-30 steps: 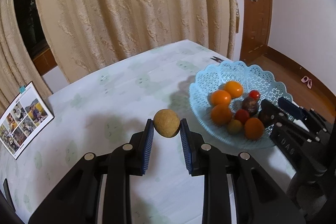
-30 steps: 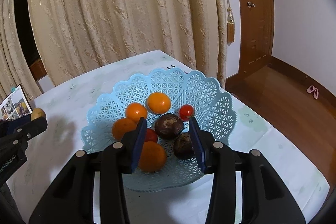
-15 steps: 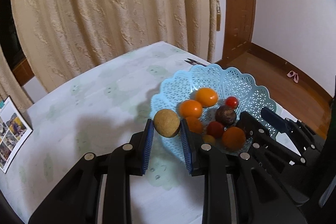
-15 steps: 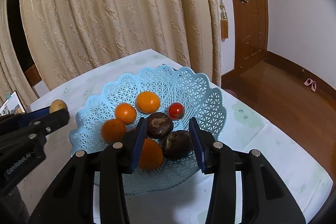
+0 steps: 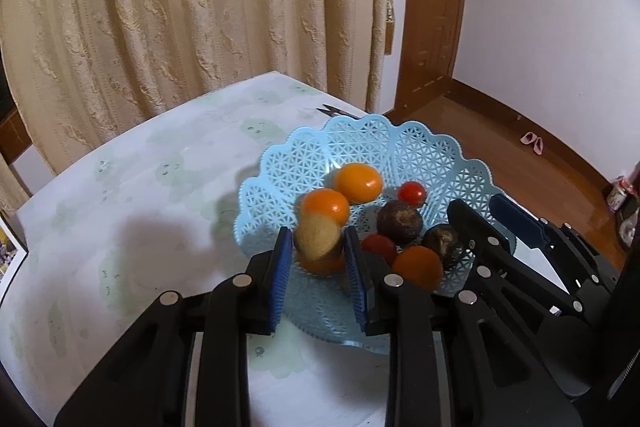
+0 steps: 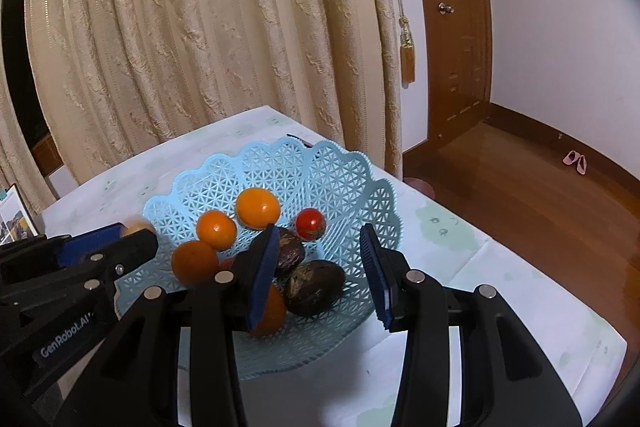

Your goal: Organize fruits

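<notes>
- Fruit first, from the left wrist view: we are clamping the left gripper (image 5: 318,251) on a tan, rough-skinned kiwi (image 5: 318,241), blurred, hanging over the near-left rim of the light-blue lattice basket (image 5: 404,143), just in front of an orange (image 5: 325,206).
- We are judging that release should wait until the kiwi is low over a free hollow, so it is not rolling onto the cherry tomato (image 5: 412,193).
- Its long axis is looking roughly upright, tilting a little; blur is preventing more.
- From the right wrist view, we are holding the right gripper (image 6: 322,267) apart and empty above a dark passion fruit (image 6: 316,287); the kiwi (image 6: 138,227) is barely peeking past the left tongs.
</notes>
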Demonstrator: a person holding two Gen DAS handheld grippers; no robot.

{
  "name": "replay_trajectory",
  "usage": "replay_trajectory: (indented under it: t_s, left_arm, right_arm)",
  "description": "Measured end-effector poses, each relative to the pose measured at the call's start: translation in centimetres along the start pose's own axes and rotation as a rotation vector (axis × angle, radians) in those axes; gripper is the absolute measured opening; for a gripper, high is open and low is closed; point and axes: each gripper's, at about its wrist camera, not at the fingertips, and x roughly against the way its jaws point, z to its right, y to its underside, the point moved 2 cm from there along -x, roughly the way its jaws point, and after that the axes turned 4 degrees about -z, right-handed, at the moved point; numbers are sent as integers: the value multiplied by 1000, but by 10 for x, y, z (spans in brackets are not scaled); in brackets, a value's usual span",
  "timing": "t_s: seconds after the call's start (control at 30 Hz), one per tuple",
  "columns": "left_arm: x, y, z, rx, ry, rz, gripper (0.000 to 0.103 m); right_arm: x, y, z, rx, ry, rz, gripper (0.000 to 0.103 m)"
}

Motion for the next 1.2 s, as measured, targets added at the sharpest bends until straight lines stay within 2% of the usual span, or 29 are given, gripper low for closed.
replay_trajectory:
  t_s: [0.03,0.07,0.1,0.17,0.2,0.33,0.43,0.73,0.83,0.97,1.2]
  left_arm:
    - [0,0,0,1,2,0,33]
    - [1,0,0,3,1,3,45]
    - [2,0,-1,5,-7,10,50]
    - [3,0,-2,4,-17,18,53]
    - [4,0,-3,5,-19,18,53]
    - [8,2,-8,9,-54,30,66]
    - [10,4,-10,-3,-110,44,75]
    - [19,9,-17,-6,-215,72,79]
    - [22,11,-19,0,-226,77,81]
    - [25,14,-21,4,-247,85,81]
    - [32,18,-23,7,-264,95,81]
  right_arm:
    - [1,0,1,-2,2,2,43]
    - [1,0,2,-5,8,4,43]
    - [1,0,2,-7,11,6,43]
    - [1,0,4,-14,13,7,47]
    - [2,0,5,-17,15,10,56]
    - [4,0,3,-10,26,25,56]
    - [3,1,4,-13,22,24,57]
    - [4,2,5,-22,17,32,57]
    - [5,2,5,-25,16,36,57]
    - [7,3,4,-25,13,51,64]
    - [11,3,3,-28,15,77,65]
